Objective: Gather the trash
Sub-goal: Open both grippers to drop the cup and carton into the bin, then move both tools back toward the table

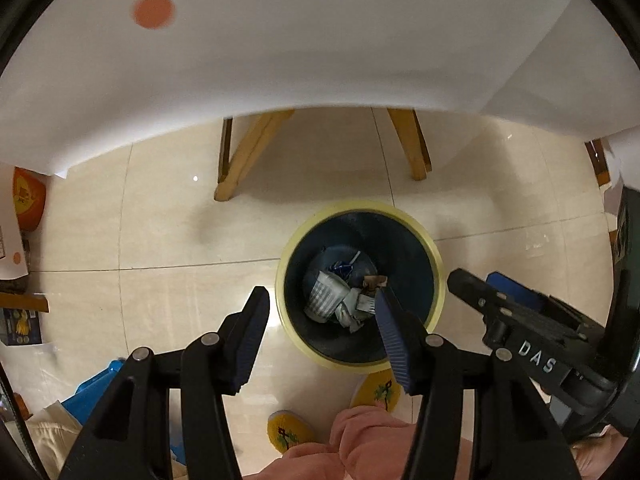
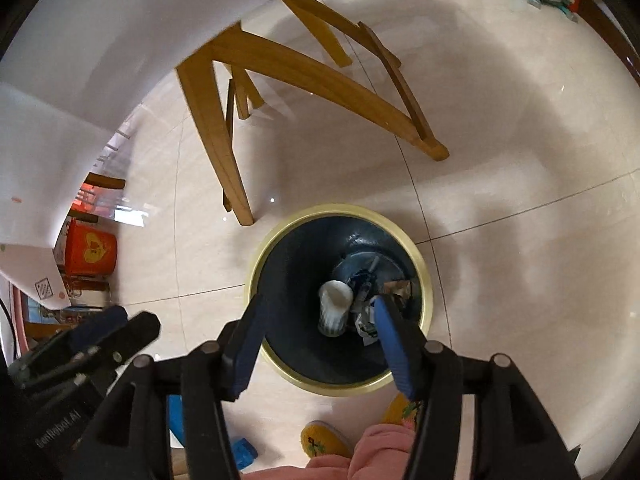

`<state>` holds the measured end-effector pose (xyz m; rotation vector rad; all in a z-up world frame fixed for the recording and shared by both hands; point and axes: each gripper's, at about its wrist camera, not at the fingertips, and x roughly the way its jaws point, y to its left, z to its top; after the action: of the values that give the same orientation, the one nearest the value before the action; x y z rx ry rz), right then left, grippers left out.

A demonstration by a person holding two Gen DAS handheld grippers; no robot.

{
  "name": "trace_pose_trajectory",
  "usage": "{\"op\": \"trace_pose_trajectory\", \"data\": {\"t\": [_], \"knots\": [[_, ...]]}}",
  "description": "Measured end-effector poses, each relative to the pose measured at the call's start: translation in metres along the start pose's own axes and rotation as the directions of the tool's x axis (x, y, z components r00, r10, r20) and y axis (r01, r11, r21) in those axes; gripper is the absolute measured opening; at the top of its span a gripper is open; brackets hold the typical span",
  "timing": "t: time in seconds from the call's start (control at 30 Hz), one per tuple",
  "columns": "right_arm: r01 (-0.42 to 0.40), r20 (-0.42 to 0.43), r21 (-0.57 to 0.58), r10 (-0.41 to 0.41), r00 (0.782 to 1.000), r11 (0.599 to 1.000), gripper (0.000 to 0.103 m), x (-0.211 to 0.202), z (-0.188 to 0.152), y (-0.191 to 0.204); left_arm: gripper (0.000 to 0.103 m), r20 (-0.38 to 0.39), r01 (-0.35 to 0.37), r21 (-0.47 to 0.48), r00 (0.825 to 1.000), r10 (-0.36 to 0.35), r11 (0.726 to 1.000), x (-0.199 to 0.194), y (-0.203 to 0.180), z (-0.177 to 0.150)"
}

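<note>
Floor (image 2: 500,140): pale glossy tiles, wide open to the right of the bin in the right wrist view; this is the freest room for moving.
Counter (image 1: 280,48): white top overhanging the floor just beyond the bin; its edge is the nearest thing to strike when lifting up and forward.
Wooden legs (image 2: 224,152): slanted, standing just beyond the bin on its left, narrowing that side.
Trash bin (image 1: 292,240): round, dark inside, pale yellow rim, on the floor directly below both grippers.
Trash (image 1: 332,300): a ribbed white cup, crumpled paper and wrappers already lying at the bin's bottom.
Left hand-held gripper (image 1: 320,344): jaws apart, nothing between them, above the bin's near-left rim.
Right hand-held gripper (image 2: 316,348): jaws apart and empty, above the bin mouth.
Slippers (image 1: 286,434): yellow, just beside the bin's near rim.
Risk: the two grippers hang close together and could knock each other, or clip the rim and tip the bin.
</note>
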<state>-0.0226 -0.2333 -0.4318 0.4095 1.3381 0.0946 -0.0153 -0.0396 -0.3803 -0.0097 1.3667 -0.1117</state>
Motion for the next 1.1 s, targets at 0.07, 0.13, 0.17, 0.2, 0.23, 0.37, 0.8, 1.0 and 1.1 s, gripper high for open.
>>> {"op": "trace_pose_trajectory", "data": {"t": [0.07,0.13,0.17,0.2,0.23,0.37,0.8,1.0,1.1], "knots": [[0.004,0.006,-0.008,-0.004,1.000,1.000,0.056,-0.008,-0.002,0.004,0.053,0.018,0.003,-0.017,1.000,-0.003,1.000,-0.009,0.001,0.000],[0.004,0.014,-0.006,-0.004,1.000,1.000,0.056,-0.016,-0.004,0.007,0.053,0.027,0.009,-0.038,1.000,-0.008,0.999,-0.023,0.005,-0.001],[0.004,0.017,-0.003,-0.004,1.000,1.000,0.056,-0.022,-0.005,0.010,0.053,0.033,0.013,-0.047,0.999,-0.012,0.999,-0.028,0.006,0.001],[0.003,0.020,0.000,-0.003,1.000,1.000,0.056,-0.025,-0.007,0.013,0.053,0.037,0.018,-0.053,0.999,-0.016,0.998,-0.035,0.008,0.002],[0.002,0.024,0.000,-0.002,1.000,1.000,0.056,-0.033,-0.008,0.016,0.053,0.041,0.021,-0.056,0.999,-0.019,0.998,-0.043,0.007,0.002],[-0.002,0.038,-0.013,0.003,0.999,1.000,0.056,-0.068,-0.010,0.034,0.053,0.061,0.028,-0.052,0.998,-0.025,0.998,-0.088,0.009,-0.001],[-0.020,0.134,-0.052,0.027,0.991,0.998,0.056,-0.222,-0.019,0.097,0.053,0.185,0.070,-0.014,0.980,-0.066,0.997,-0.260,0.024,0.006],[-0.019,0.188,-0.088,0.035,0.981,0.996,0.056,-0.276,-0.027,0.125,0.054,0.262,0.072,0.020,0.962,-0.075,0.997,-0.317,0.032,0.010],[-0.013,0.222,-0.101,0.035,0.975,0.995,0.056,-0.297,-0.031,0.135,0.054,0.286,0.076,0.025,0.955,-0.080,0.997,-0.339,0.036,0.010]]}}
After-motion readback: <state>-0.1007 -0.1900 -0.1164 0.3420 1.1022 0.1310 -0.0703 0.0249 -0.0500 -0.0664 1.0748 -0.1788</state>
